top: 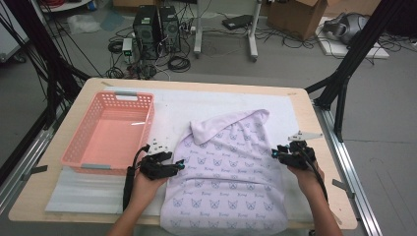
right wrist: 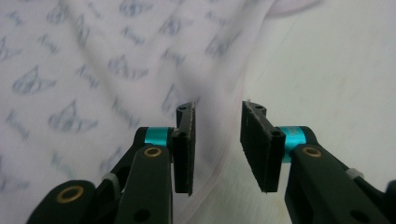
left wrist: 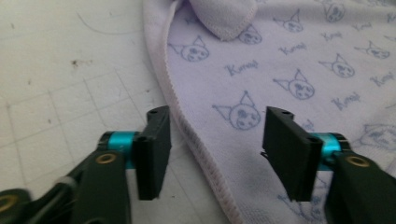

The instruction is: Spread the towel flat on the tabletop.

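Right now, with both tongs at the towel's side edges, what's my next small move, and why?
Probably close both tongs on the hems. The left tongs straddle the lilac towel's stitched left edge with the pads apart, and the right tongs straddle its right edge, also apart. Neither grips cloth yet.

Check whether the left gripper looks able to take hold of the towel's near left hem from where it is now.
Probably yes. The left gripper has its jaws apart with the hemmed edge of the lilac towel running up between them on the white mat. Nothing lies between the pads and that edge.
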Available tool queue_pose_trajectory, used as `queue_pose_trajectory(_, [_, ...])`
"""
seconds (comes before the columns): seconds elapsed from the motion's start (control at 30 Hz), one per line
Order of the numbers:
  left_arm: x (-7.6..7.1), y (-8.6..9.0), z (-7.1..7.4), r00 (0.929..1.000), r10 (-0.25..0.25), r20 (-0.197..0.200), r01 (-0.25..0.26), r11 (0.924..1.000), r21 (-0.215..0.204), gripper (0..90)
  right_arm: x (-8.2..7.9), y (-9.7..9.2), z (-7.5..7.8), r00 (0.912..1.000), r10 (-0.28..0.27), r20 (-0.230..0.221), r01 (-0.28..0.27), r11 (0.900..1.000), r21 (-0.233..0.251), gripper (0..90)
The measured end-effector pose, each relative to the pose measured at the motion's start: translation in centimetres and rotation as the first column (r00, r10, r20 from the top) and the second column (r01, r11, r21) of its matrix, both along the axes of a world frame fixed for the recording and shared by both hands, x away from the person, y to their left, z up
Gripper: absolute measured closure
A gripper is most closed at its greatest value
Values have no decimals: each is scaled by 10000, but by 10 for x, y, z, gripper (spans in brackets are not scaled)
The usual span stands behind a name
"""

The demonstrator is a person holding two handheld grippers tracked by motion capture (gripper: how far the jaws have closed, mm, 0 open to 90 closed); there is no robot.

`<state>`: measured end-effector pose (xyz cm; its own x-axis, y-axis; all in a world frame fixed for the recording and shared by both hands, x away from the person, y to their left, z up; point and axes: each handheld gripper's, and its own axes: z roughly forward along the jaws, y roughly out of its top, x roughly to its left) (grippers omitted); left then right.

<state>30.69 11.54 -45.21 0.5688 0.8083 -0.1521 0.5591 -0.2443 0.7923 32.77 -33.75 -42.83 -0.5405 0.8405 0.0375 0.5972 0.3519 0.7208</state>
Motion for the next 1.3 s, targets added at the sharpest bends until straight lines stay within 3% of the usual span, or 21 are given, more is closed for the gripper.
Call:
queue_pose_trajectory(0.07, [0,-2,1,9995,280,149,-286,9988,408,603,-6,1,-12,9989,151,-436,-149,9999,37,606])
queue_pose_trajectory(0.1, [1,-2,0,9991,391,170,-397,9985,383,694,-9,2,-15,9997,79,-215,-78,10000,56,624])
queue_pose_trajectory(0.13, [3,0,1,9994,348,47,-349,9991,241,765,-10,2,-16,9999,19,-132,-17,9999,101,673])
queue_pose_trajectory(0.17, [5,1,1,9995,304,-127,-303,9995,73,867,-8,1,-16,9999,108,-106,-106,9997,206,861])
queue_pose_trajectory(0.23, [9,-1,2,9991,386,-199,-383,9992,133,872,-1,1,-17,9997,233,-70,-231,9992,329,867])
queue_pose_trajectory(0.37, [21,-4,3,9955,949,73,-950,9955,46,875,18,0,-18,9977,-513,434,486,9970,610,872])
queue_pose_trajectory(0.47, [30,-4,2,9883,1520,140,-1519,9884,-84,876,32,2,-17,9918,-953,850,939,9954,205,873])
queue_pose_trajectory(0.53, [34,-2,1,9843,1765,31,-1762,9833,-447,876,39,2,-17,9905,-1056,877,1055,9944,59,873])
queue_pose_trajectory(0.6, [33,-3,1,9877,1556,133,-1550,9871,-409,872,41,3,-17,9905,-1106,819,1104,9939,72,865])
queue_pose_trajectory(0.63, [32,-3,2,9915,1287,205,-1277,9908,-439,861,40,4,-17,9902,-1130,818,1134,9936,2,831])
queue_pose_trajectory(0.67, [30,-3,3,9936,1111,191,-1101,9928,-481,793,39,4,-16,9902,-1131,819,1140,9935,-62,753])
queue_pose_trajectory(0.73, [25,-2,6,9965,835,-55,-836,9943,-656,592,32,4,-15,9894,-1160,877,1176,9930,-133,678])
queue_pose_trajectory(0.83, [12,-1,7,9988,474,94,-469,9976,-508,497,17,0,-11,9893,-1015,1050,1019,9948,14,635])
queue_pose_trajectory(1.0, [-10,4,1,9993,166,-328,-179,9991,-396,464,-17,-5,-10,9939,-563,954,531,9979,360,578])
queue_pose_trajectory(1.23, [-42,17,-1,9991,261,-323,-285,9967,-760,463,-60,-4,-10,9970,225,746,-290,9957,877,550])
queue_pose_trajectory(1.3, [-52,20,-1,9993,149,-353,-178,9962,-856,467,-71,-3,-10,9973,375,634,-426,9958,815,550])
